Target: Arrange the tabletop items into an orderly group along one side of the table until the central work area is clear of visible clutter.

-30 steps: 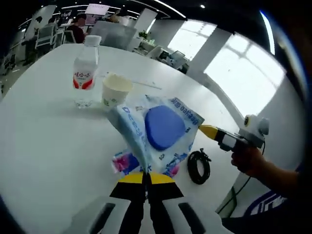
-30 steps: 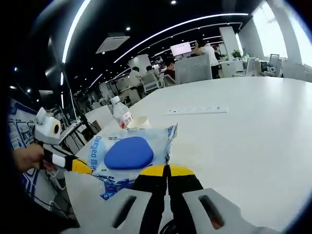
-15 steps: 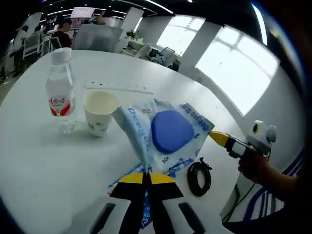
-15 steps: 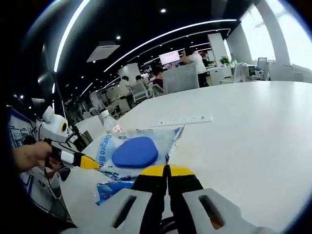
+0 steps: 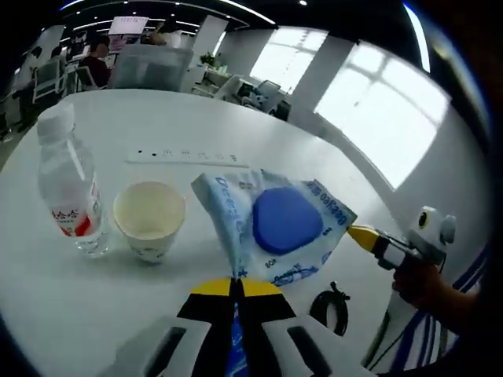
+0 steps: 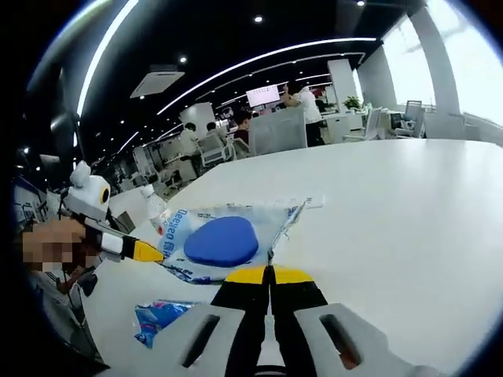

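Daylight from blown-out windows [image 5: 369, 118] and ceiling light strips [image 6: 259, 59] brightens the glossy white bench [image 6: 393, 204]; fisheye bending warps the edges, and distant desks blur.

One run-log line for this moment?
left tool: shut on wipes pack | right tool: shut on wipes pack | pack lifted beside paper cup

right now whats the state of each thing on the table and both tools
wipes pack: lifted, held at both ends
left tool: shut on wipes pack
right tool: shut on wipes pack
bottle: upright, capped
cup: upright, open top
cable: coiled on table
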`<state>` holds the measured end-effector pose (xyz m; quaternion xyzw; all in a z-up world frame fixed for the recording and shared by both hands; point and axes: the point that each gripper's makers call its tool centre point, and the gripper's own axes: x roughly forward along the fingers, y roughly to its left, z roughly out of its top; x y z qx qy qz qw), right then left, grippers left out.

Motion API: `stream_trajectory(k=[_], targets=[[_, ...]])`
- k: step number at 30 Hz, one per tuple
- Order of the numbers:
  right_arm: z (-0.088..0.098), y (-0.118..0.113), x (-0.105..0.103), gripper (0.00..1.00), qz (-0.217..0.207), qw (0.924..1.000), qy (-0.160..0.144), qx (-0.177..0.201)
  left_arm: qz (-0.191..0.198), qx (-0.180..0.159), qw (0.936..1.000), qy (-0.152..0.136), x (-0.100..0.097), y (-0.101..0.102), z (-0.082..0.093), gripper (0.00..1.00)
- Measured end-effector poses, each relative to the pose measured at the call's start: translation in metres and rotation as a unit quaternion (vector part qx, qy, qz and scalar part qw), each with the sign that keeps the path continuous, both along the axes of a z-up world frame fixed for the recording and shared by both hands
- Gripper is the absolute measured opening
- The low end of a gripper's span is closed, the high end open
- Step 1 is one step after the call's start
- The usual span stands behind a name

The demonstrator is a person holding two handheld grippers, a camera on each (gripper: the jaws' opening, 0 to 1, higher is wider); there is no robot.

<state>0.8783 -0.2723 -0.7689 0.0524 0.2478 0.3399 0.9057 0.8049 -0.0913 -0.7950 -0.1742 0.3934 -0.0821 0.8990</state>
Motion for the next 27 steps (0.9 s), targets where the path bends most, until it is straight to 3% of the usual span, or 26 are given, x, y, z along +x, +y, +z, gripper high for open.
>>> stream_trajectory(k=[7, 13, 20, 27], targets=[[-0.014, 0.002, 0.009, 0.0, -0.009, 0.9998, 0.006, -0.018, 0.037, -0.005, 0.9993, 0.003, 0.016, 0.002, -0.014, 0.0], [-0.032, 0.005, 0.018, 0.0, 0.0, 0.9991, 0.009, -0.041, 0.051, 0.013, 0.9985, 0.012, 0.025, 0.005, -0.03, 0.0], [-0.054, 0.008, 0.026, 0.0, 0.012, 0.9982, 0.021, -0.055, 0.054, 0.022, 0.9976, 0.036, 0.028, 0.008, -0.054, 0.0], [-0.068, 0.011, 0.035, 0.0, 0.013, 0.9977, 0.03, -0.059, 0.059, 0.03, 0.9969, 0.042, 0.033, 0.011, -0.063, 0.0]])
